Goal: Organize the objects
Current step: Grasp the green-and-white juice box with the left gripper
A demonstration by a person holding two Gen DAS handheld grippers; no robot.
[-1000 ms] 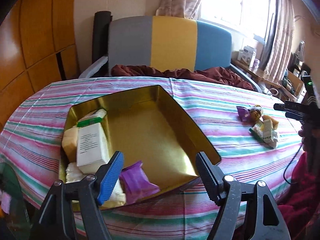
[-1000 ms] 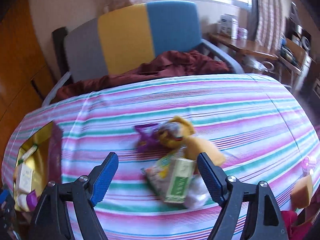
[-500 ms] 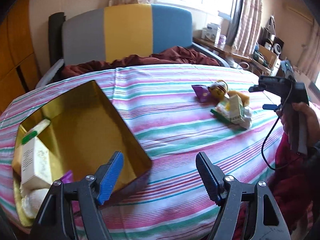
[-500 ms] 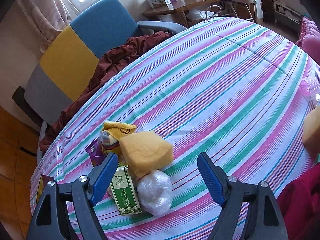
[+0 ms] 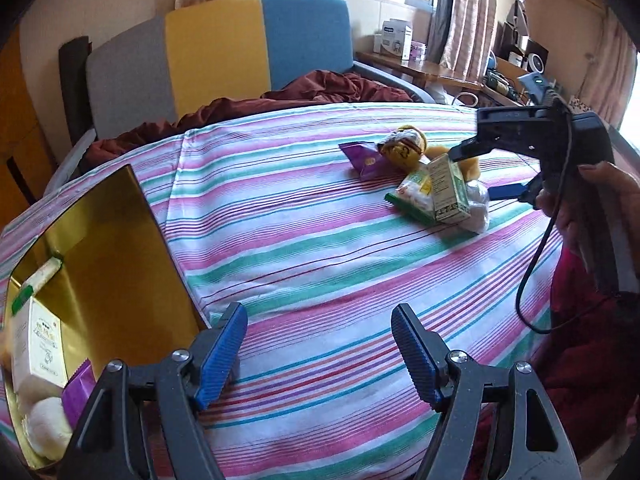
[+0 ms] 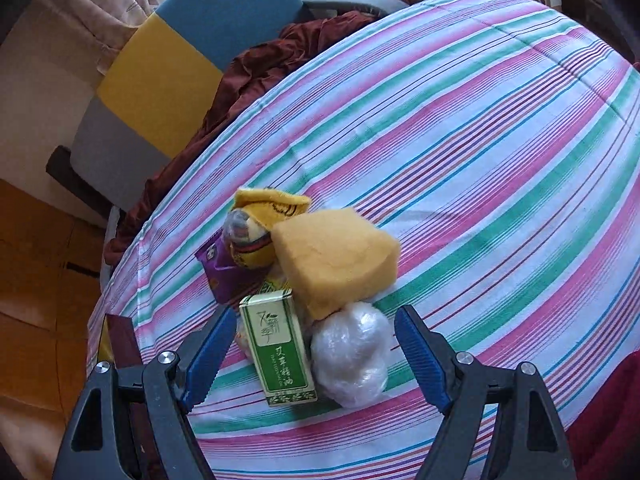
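A pile of loose items lies on the striped tablecloth: a green and white box, a clear wrapped white bundle, a yellow sponge, a small yellow plush toy and a purple packet. My right gripper is open, with the box and the bundle between its fingers. It also shows in the left wrist view at the pile. My left gripper is open and empty above the cloth, beside the gold tray, which holds a white box and other items.
A grey, yellow and blue chair with a dark red cloth stands behind the table. A wooden desk with boxes is at the far right under the window. The right gripper's cable hangs over the table's right edge.
My left gripper has swung right, from over the tray to the cloth beside it. My right gripper has moved down to the pile, so the box and bundle now sit between its fingers.
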